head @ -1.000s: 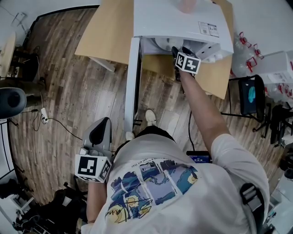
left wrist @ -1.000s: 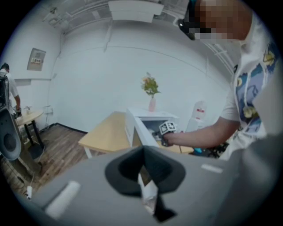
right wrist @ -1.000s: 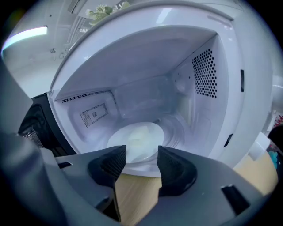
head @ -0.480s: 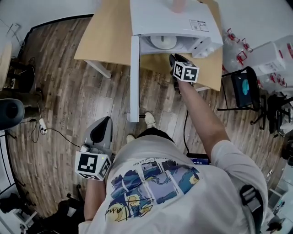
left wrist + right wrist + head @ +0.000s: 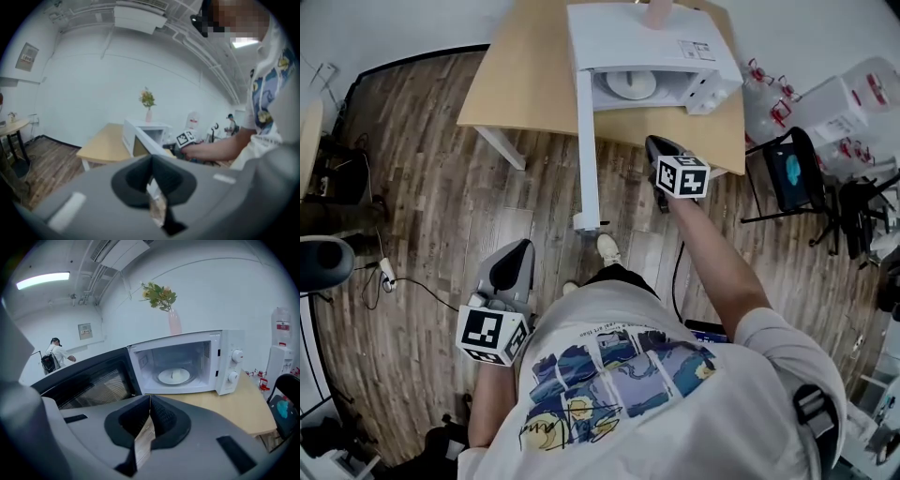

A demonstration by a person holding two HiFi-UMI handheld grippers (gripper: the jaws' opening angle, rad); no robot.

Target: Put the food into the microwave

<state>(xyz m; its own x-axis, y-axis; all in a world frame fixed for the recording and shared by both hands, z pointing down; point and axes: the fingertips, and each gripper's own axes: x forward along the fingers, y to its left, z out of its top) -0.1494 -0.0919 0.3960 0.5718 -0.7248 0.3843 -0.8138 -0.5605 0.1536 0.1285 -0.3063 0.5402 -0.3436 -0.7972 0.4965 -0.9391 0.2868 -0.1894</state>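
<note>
The white microwave point(image 5: 647, 42) stands on a wooden table point(image 5: 525, 84) with its door point(image 5: 586, 141) swung wide open to the left. Inside, a white plate with pale food point(image 5: 174, 376) rests on the turntable, also seen as the plate point(image 5: 631, 84) in the head view. My right gripper point(image 5: 654, 145) hangs in front of the table edge, outside the cavity, shut with nothing between its jaws point(image 5: 150, 398). My left gripper point(image 5: 521, 246) is low at the left over the floor, its jaws closed together and empty point(image 5: 151, 158).
A pink vase with flowers point(image 5: 174, 322) stands on top of the microwave. A black chair point(image 5: 787, 173) and clear water bottles point(image 5: 769, 80) are at the right. A person point(image 5: 56, 355) stands far off at the back wall. Cables lie on the wooden floor point(image 5: 403, 267).
My right gripper has drawn back out of the microwave cavity toward me and its jaws have closed empty. The plate stays inside. The left gripper has shifted only slightly.
</note>
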